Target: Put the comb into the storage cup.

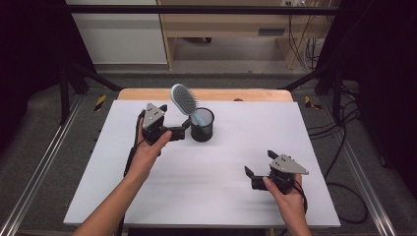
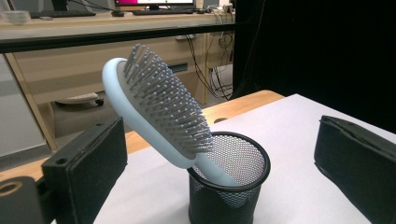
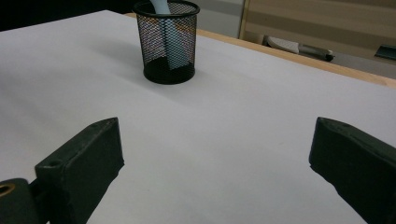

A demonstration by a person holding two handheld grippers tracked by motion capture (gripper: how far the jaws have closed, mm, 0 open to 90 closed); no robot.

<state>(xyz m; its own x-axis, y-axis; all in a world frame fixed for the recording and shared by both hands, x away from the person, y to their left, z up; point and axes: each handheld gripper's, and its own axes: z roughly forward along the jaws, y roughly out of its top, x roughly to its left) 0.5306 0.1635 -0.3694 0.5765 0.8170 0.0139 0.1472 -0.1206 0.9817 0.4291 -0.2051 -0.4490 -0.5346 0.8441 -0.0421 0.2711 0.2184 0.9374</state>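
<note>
Hairbrush [image 1: 184, 99] standing handle-down in mesh cup [image 1: 202, 125]; left gripper [image 1: 183, 129] beside cup, right gripper [image 1: 253, 173] well apart, both agape, empty.

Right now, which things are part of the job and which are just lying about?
In the job, as far as I can judge:
hairbrush, handle down in the mesh cup
left gripper, open beside the cup
right gripper, open, farther off

Lying about:
cables on the floor
desk behind the table

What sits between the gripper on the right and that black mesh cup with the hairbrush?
Nothing: in the right gripper view, bare white table runs from the right gripper to the mesh cup holding the hairbrush.
</note>
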